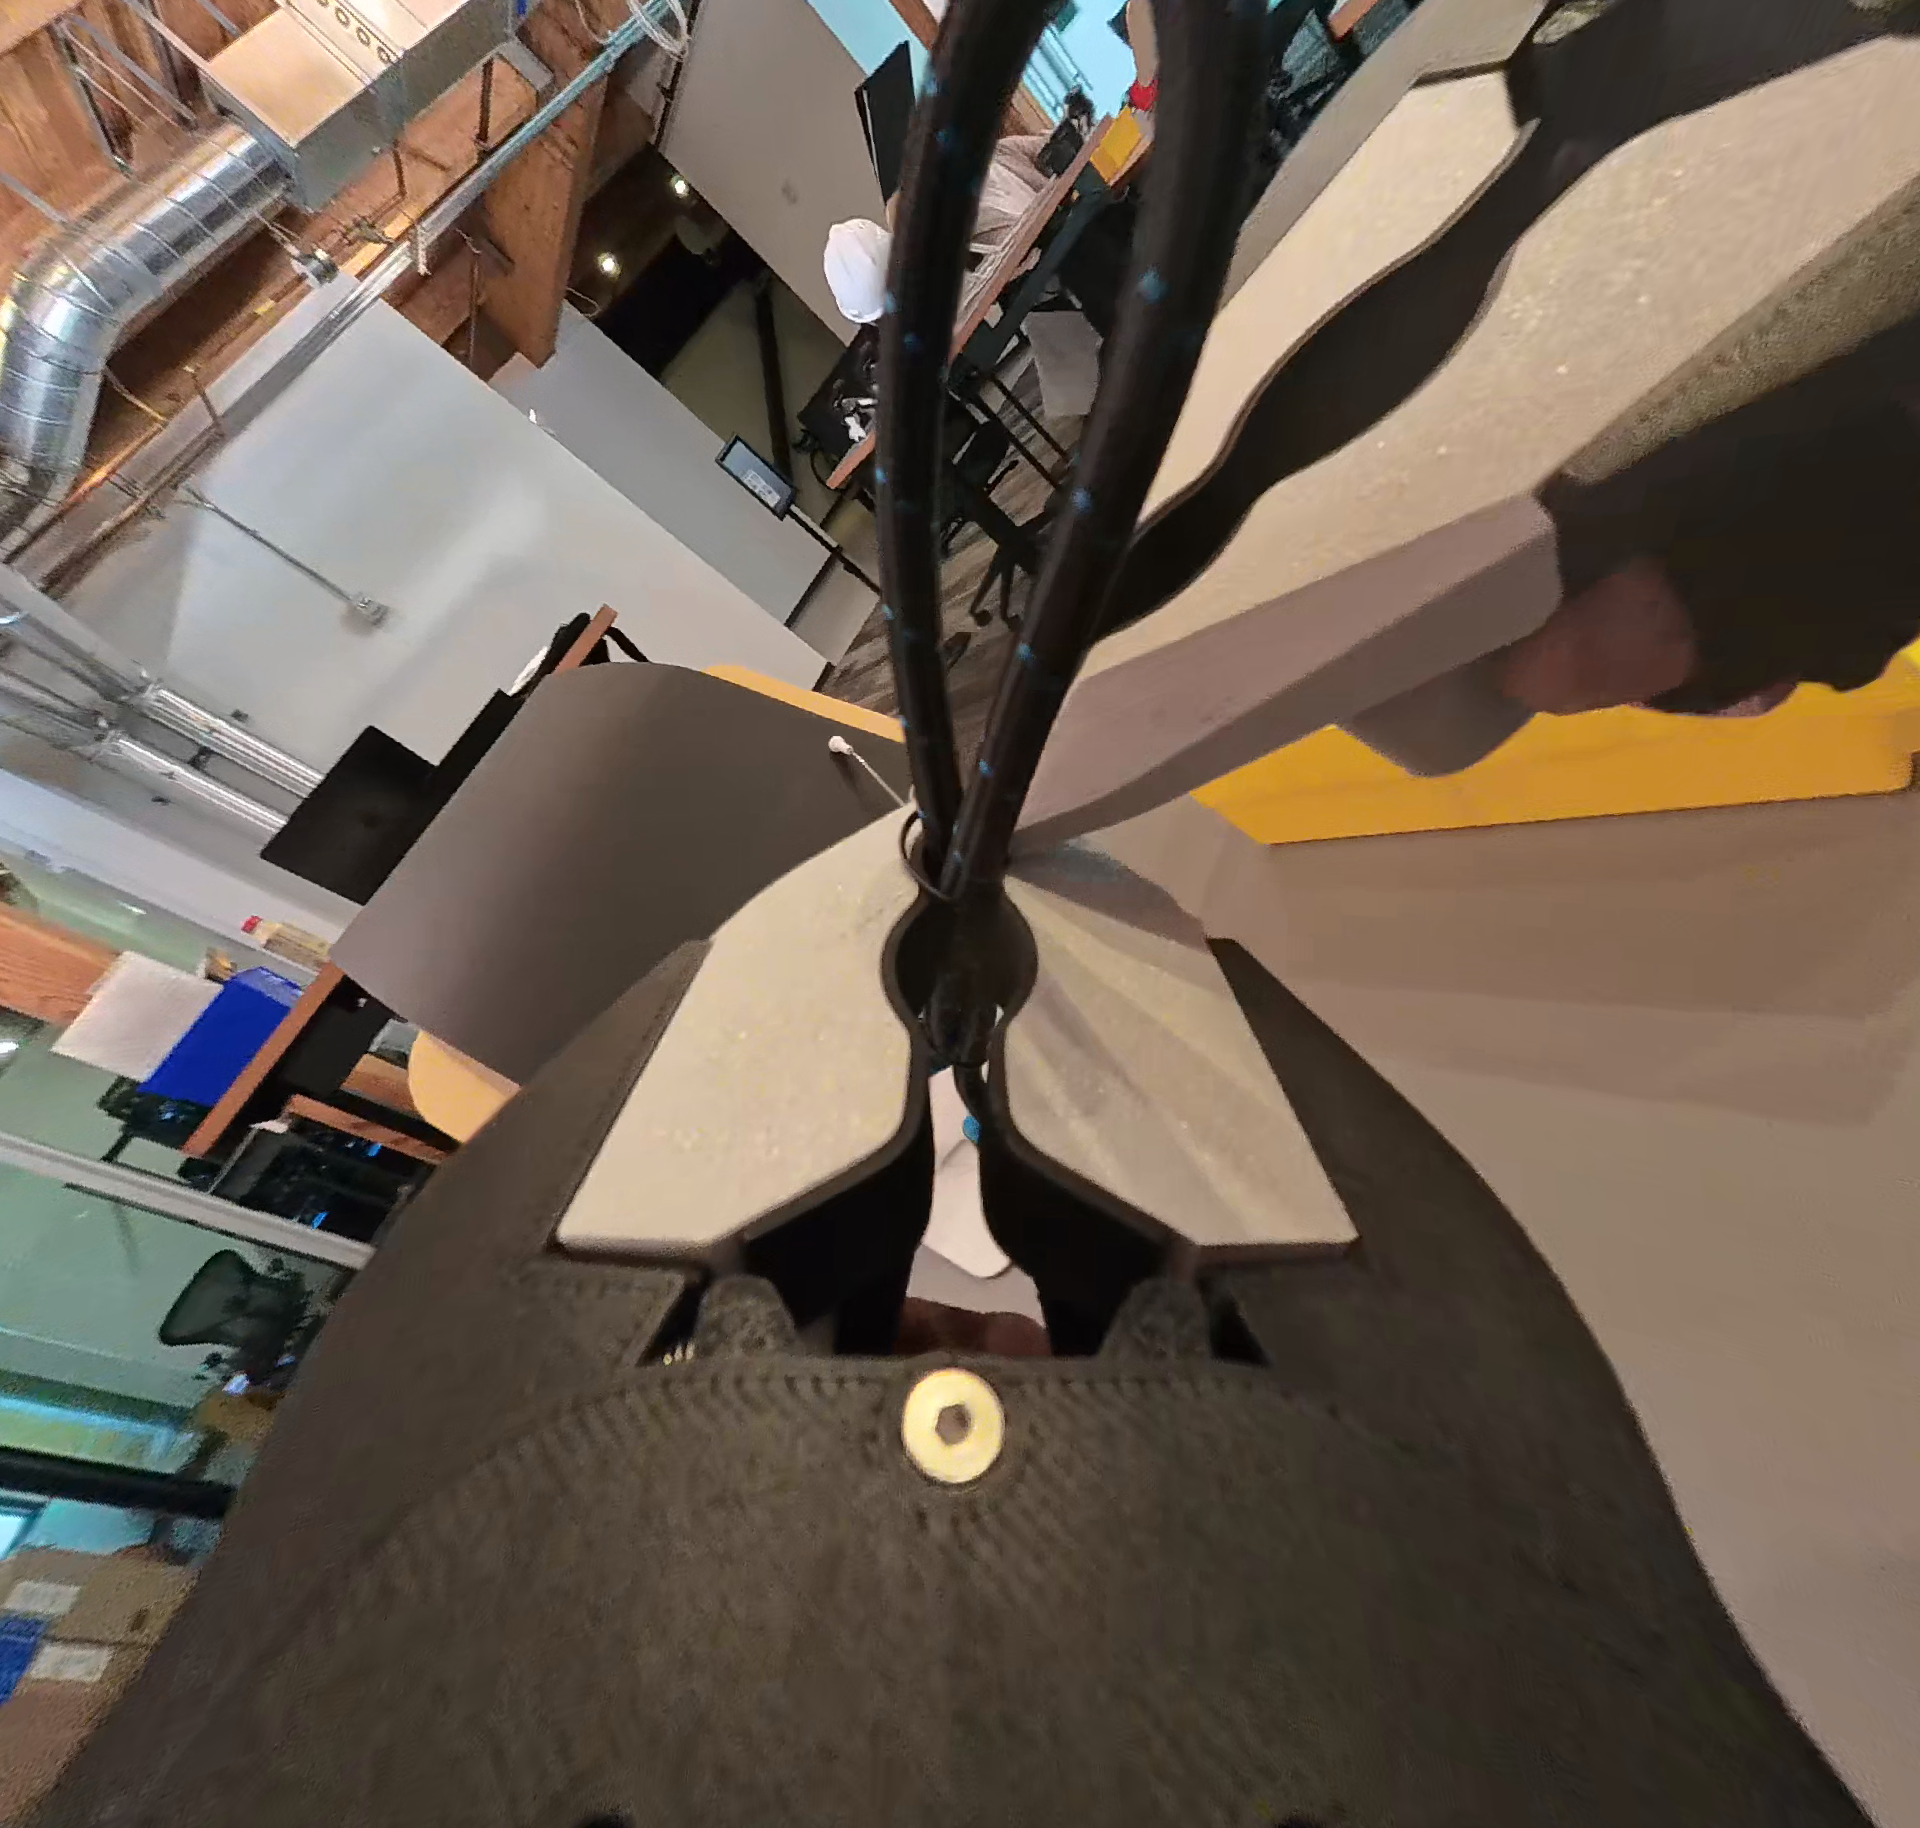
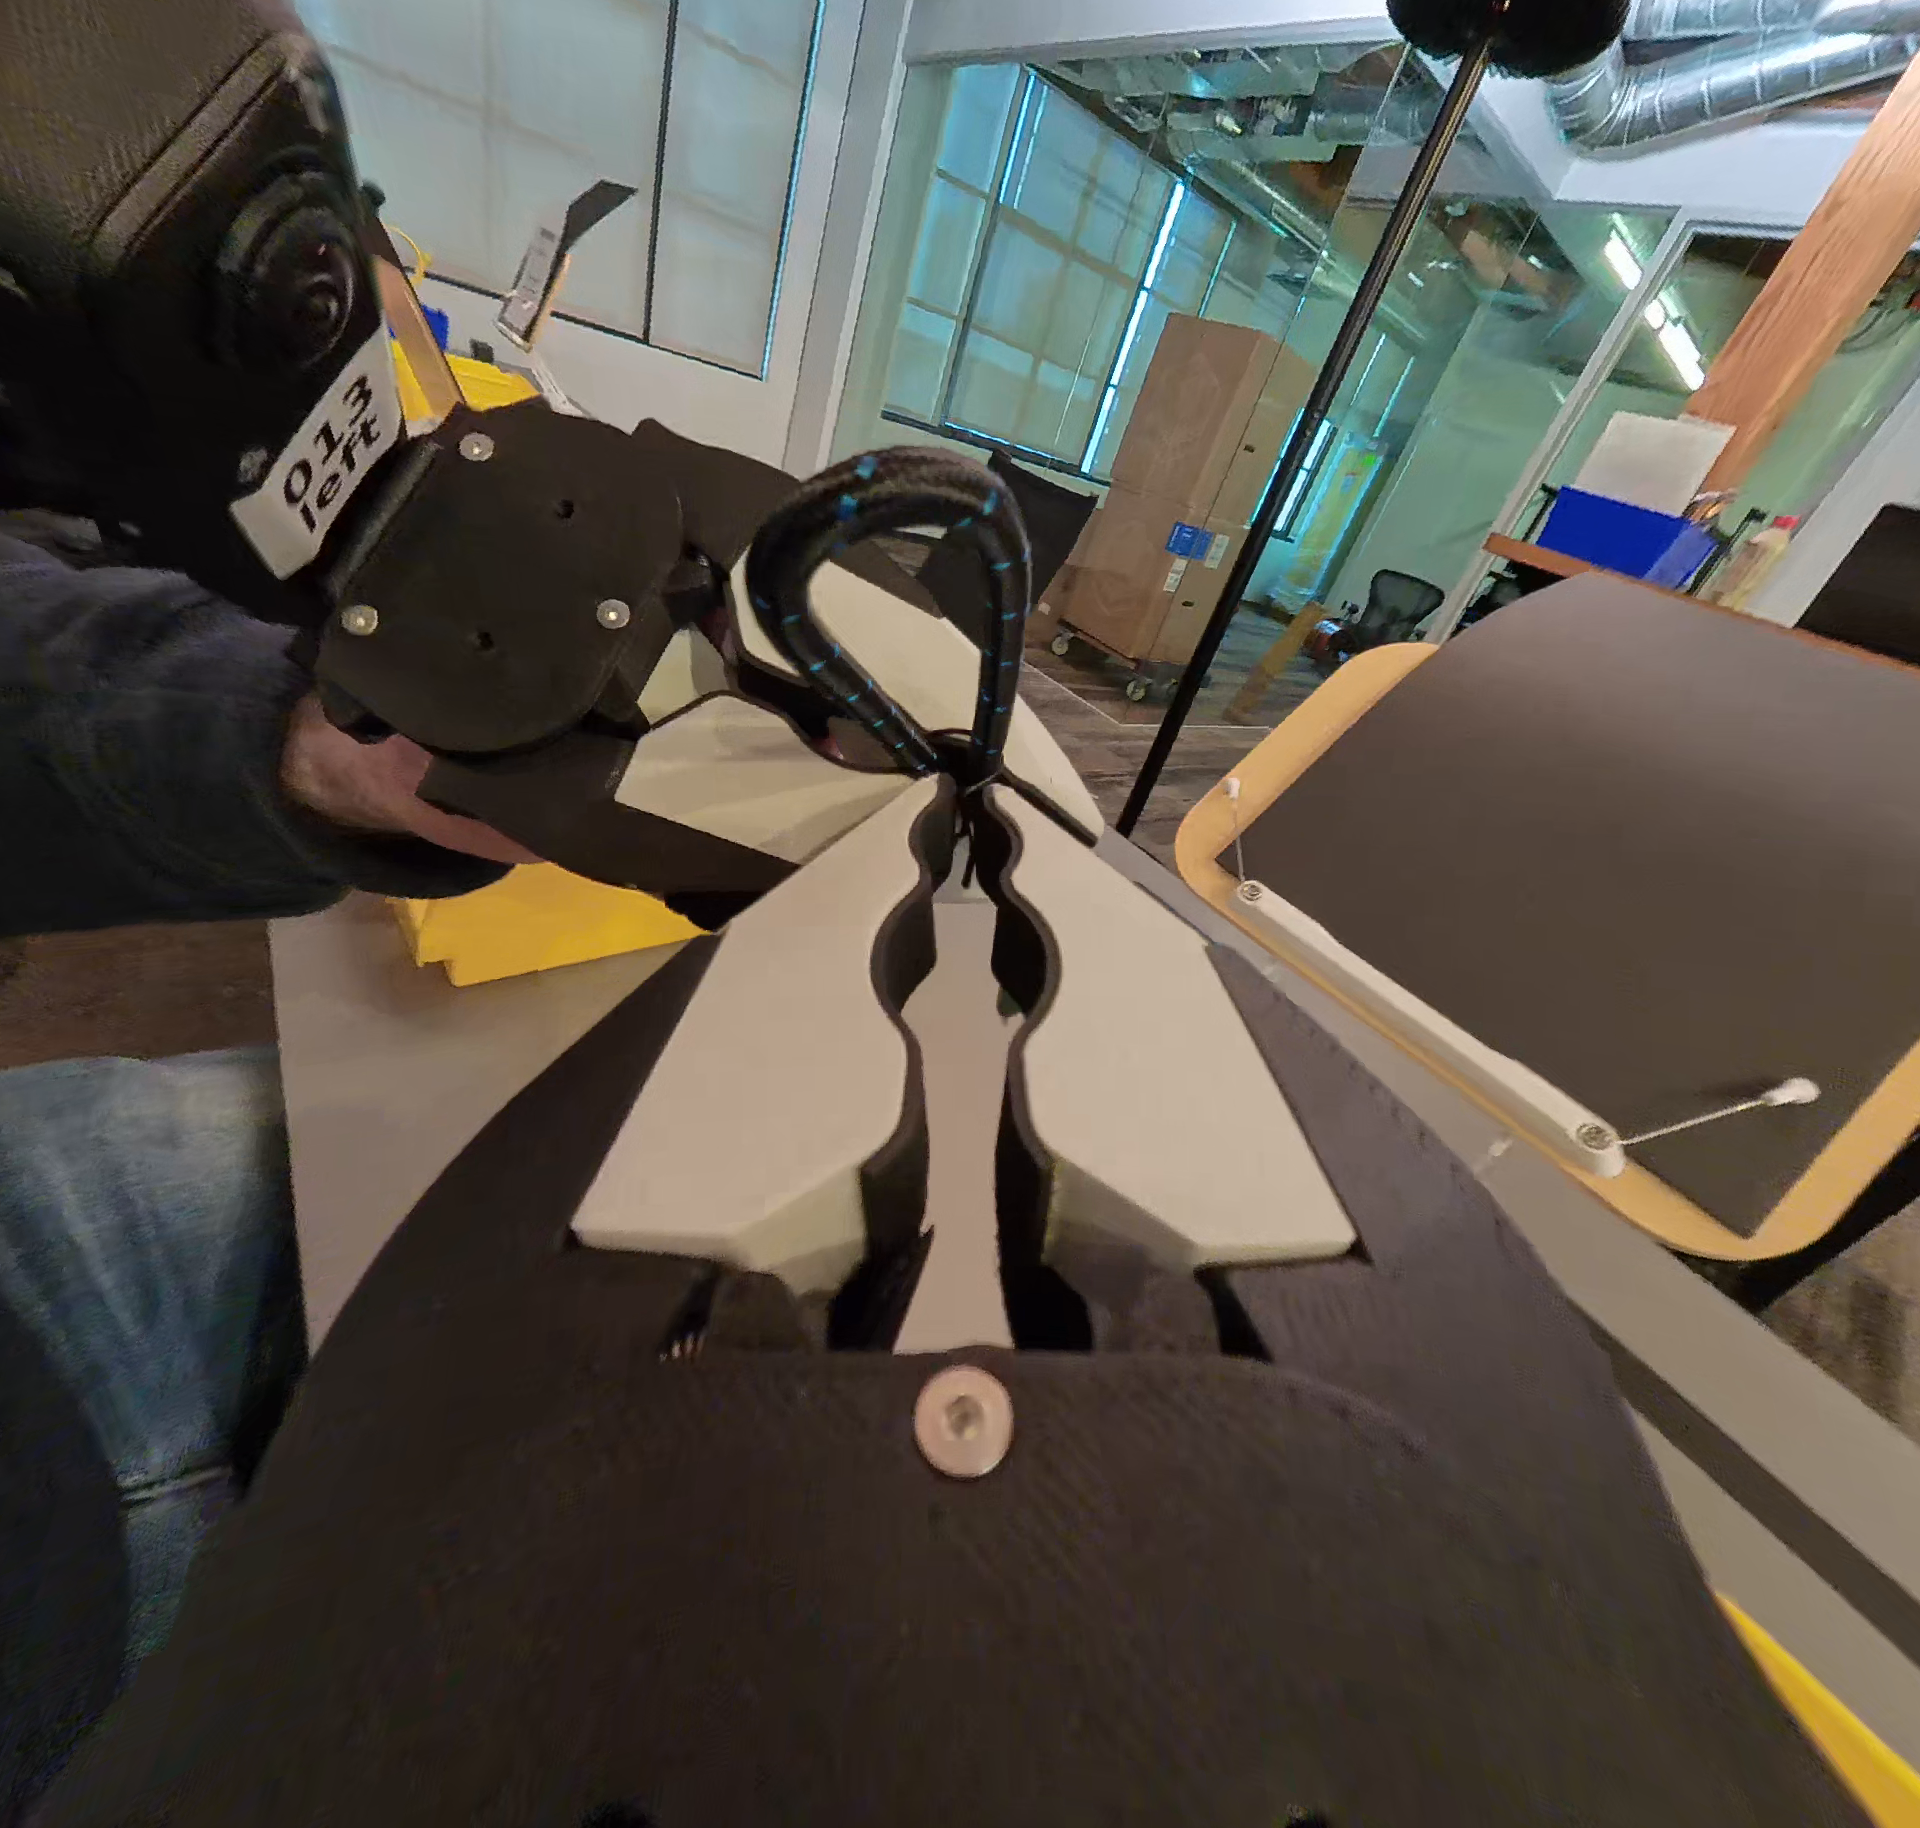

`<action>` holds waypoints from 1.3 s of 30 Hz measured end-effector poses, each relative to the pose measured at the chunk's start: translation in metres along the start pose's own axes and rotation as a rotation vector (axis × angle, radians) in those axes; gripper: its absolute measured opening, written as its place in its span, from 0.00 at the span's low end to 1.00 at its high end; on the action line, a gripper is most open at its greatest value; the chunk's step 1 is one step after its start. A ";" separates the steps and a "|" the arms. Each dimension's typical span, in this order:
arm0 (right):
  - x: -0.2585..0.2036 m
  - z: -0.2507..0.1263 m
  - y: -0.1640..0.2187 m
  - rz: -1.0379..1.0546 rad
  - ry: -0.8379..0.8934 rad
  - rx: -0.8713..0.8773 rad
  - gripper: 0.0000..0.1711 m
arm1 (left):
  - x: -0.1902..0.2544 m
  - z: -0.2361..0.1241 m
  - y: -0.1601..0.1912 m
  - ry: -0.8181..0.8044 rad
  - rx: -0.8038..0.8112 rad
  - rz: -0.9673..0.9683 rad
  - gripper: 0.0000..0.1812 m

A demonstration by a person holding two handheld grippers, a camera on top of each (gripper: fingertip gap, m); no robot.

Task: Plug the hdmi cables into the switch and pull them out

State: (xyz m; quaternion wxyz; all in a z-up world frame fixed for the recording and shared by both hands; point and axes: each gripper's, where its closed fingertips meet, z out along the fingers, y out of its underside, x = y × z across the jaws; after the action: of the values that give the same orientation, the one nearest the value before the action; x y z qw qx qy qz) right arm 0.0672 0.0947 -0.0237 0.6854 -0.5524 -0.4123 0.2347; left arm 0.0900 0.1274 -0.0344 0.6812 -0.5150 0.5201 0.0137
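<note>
Progress: the task appeared to be at its opening stage. No switch was visible in either view, and no plug end of the cable could be seen, so no insertion or removal could be confirmed. Plugging in and pulling out were both judged outstanding.

Location of the task's thing: the cable [image 1: 940,407] was held up in the air above the bench [image 2: 416,1061], folded into a tight loop and bound near its base by a thin tie [image 2: 971,776]. It was black, braided, with small blue flecks along the weave.

Left gripper [image 1: 961,957]: jaws closed on the cable at the bound neck of the loop, the strands sitting in the scalloped notch between the fingers.

Right gripper [image 2: 961,822]: jaws nearly closed, their tips pinching the tie or the cable at the bundle's base; which of the two could not be told. The step in hand was judged to be freeing the bundle.

Materials: the fingers [image 2: 790,1030] were pale grey with a fine matte grain and wavy black-edged inner profiles; the gripper bodies were black, with a ribbed printed texture. The bench top was smooth grey. A yellow bin [image 2: 520,921] stood behind. A dark board [image 2: 1621,843] with a rounded pale wooden rim lay to the right.
</note>
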 end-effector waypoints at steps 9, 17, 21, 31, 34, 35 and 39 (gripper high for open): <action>-0.001 -0.004 0.004 -0.528 0.045 -0.183 0.00 | 0.016 -0.002 0.003 0.257 -0.079 -0.201 0.01; 0.004 -0.004 0.011 -0.634 0.006 -0.249 0.00 | 0.032 -0.003 0.004 0.512 -0.080 -0.452 0.04; 0.008 -0.004 0.013 -0.482 -0.016 -0.202 0.00 | 0.036 -0.005 0.005 0.537 -0.058 -0.453 0.09; 0.010 -0.003 0.001 -0.234 -0.100 -0.087 0.00 | 0.040 -0.016 0.015 0.683 0.085 -0.566 0.20; 0.011 -0.001 -0.003 -0.175 -0.123 -0.064 0.00 | 0.051 -0.026 0.020 0.904 0.148 -0.660 0.22; 0.013 -0.001 -0.004 -0.159 -0.123 -0.058 0.00 | 0.052 -0.028 0.018 0.937 0.183 -0.673 0.21; 0.021 0.000 0.004 -0.142 -0.112 -0.083 0.00 | 0.058 -0.045 0.011 1.043 0.253 -0.671 0.21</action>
State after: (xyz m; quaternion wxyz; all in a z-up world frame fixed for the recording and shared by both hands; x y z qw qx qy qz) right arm 0.0793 0.1125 -0.0213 0.6527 -0.5356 -0.4976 0.1988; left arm 0.0793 0.0703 -0.0809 0.3612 -0.5044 0.5916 -0.5149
